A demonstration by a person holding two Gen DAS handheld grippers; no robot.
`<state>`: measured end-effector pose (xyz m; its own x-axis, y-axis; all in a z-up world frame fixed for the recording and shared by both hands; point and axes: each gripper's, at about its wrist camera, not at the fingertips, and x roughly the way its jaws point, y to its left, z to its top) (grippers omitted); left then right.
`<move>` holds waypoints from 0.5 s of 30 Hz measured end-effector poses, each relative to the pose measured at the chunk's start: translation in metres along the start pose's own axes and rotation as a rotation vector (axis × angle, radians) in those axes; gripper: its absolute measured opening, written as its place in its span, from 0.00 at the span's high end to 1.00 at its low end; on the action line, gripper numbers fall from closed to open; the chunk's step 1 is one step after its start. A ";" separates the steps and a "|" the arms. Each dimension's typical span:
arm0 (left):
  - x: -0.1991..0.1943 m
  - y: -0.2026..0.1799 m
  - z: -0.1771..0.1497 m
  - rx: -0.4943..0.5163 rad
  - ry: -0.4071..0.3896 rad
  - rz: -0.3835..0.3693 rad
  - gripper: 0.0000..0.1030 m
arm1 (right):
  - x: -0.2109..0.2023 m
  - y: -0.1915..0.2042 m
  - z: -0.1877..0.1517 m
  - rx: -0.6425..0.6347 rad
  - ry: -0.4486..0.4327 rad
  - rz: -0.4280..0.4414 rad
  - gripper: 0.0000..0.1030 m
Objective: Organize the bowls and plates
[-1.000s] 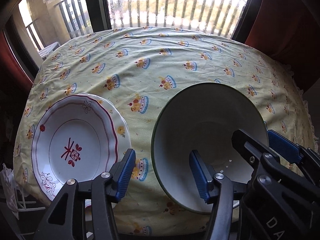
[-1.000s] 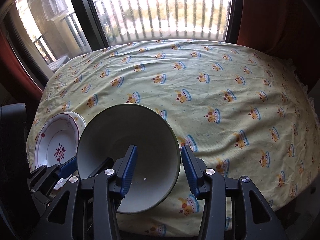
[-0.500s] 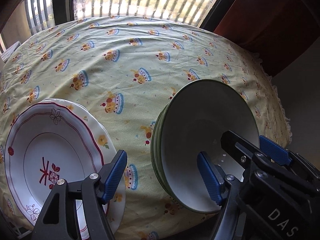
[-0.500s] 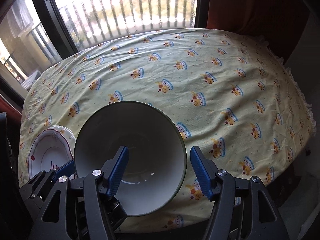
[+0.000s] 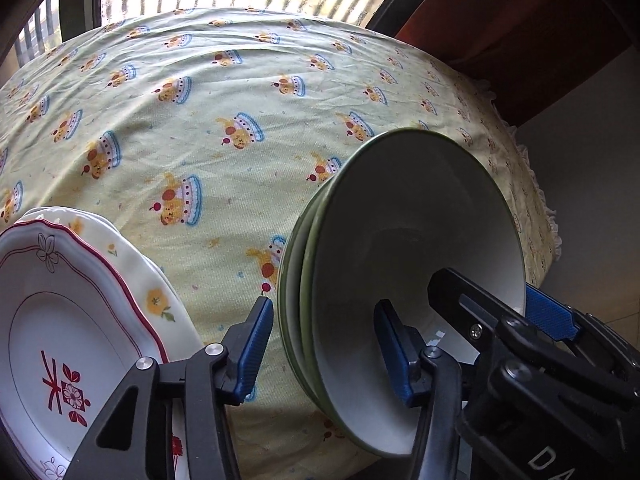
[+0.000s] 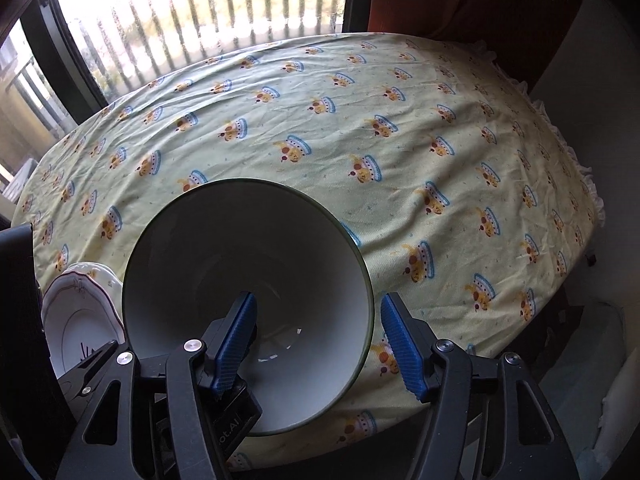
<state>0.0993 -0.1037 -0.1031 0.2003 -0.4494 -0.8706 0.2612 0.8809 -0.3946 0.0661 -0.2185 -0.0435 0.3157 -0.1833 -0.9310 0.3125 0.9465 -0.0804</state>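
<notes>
Left wrist view shows the left gripper straddling the near-left rim of the stacked bowls — one blue pad outside the stack, the other inside the top bowl. Its jaws have just been closing after a brief widening, with the rim between them, yet a gap shows on both sides, so I read them as open, not pressing. A second ago the top bowl hid the rest; now at least 3 green rims show nested together. The right gripper spans the opposite rim, one pad inside the bowl and one outside; its jaws have just been opening and grip nothing. That suggests the bowl has been set into the stack and let go. The stack sits on the desk near its front edge, just right of the stacked plates — both piles look gathered.
</notes>
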 end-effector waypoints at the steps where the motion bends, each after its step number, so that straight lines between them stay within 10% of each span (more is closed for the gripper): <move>1: 0.001 0.000 0.001 0.003 0.000 0.005 0.50 | 0.002 -0.001 0.001 0.003 0.003 0.003 0.34; 15: 0.003 -0.010 0.008 -0.040 0.002 0.097 0.51 | 0.030 -0.019 0.016 0.006 0.051 0.154 0.34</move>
<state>0.1047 -0.1151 -0.0995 0.2207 -0.3609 -0.9061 0.2023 0.9257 -0.3195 0.0841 -0.2465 -0.0642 0.3143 -0.0225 -0.9491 0.2698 0.9606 0.0666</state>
